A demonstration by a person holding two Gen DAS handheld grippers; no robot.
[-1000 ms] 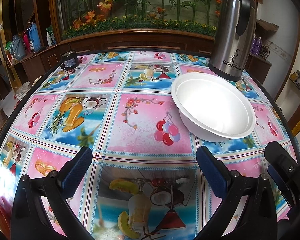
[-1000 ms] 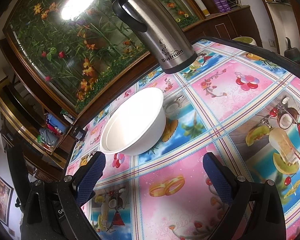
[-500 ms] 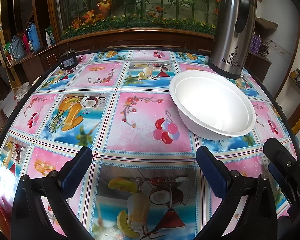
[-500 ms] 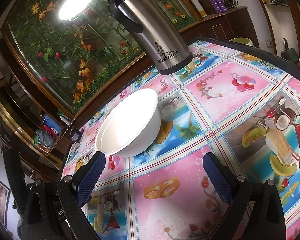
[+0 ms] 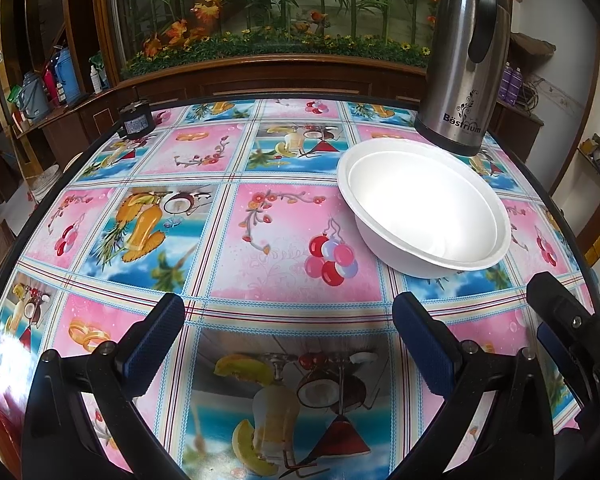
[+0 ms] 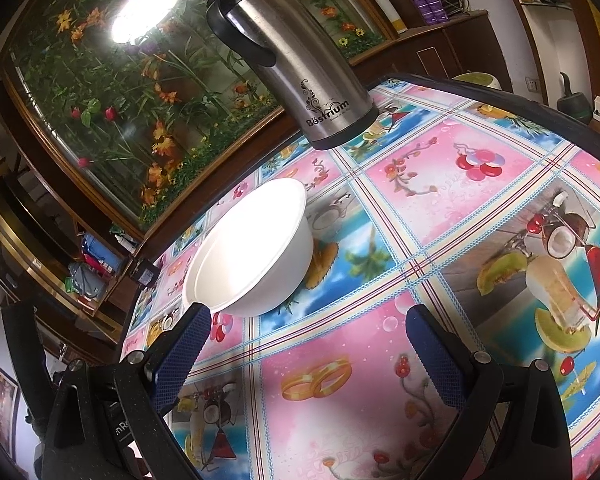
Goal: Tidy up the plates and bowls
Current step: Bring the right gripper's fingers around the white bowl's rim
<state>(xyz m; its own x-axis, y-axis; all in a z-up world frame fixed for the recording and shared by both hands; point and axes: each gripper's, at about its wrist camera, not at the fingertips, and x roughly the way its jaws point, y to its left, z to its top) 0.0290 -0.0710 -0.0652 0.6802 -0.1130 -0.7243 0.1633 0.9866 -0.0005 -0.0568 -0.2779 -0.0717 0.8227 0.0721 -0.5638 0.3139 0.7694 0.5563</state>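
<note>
A white bowl (image 5: pixel 424 208), with a second rim line inside it like a nested stack, sits upright on the patterned tablecloth. In the left wrist view it lies ahead and to the right of my left gripper (image 5: pixel 288 332), which is open and empty above the table. In the right wrist view the bowl (image 6: pixel 256 256) lies ahead and to the left of my right gripper (image 6: pixel 308 344), which is open and empty; its left fingertip (image 6: pixel 188 340) is close to the bowl's near rim. The right gripper's finger (image 5: pixel 560 320) shows at the right edge of the left view.
A tall steel thermos jug (image 5: pixel 464 60) stands just behind the bowl, also seen in the right wrist view (image 6: pixel 300 64). A small dark jar (image 5: pixel 136 120) sits at the far left table edge. A wooden cabinet with a flower panel (image 5: pixel 260 12) stands behind the round table (image 5: pixel 80 160).
Both grippers have drifted slightly; in the right wrist view the bowl has come closer to the left finger. Nothing was grasped.
</note>
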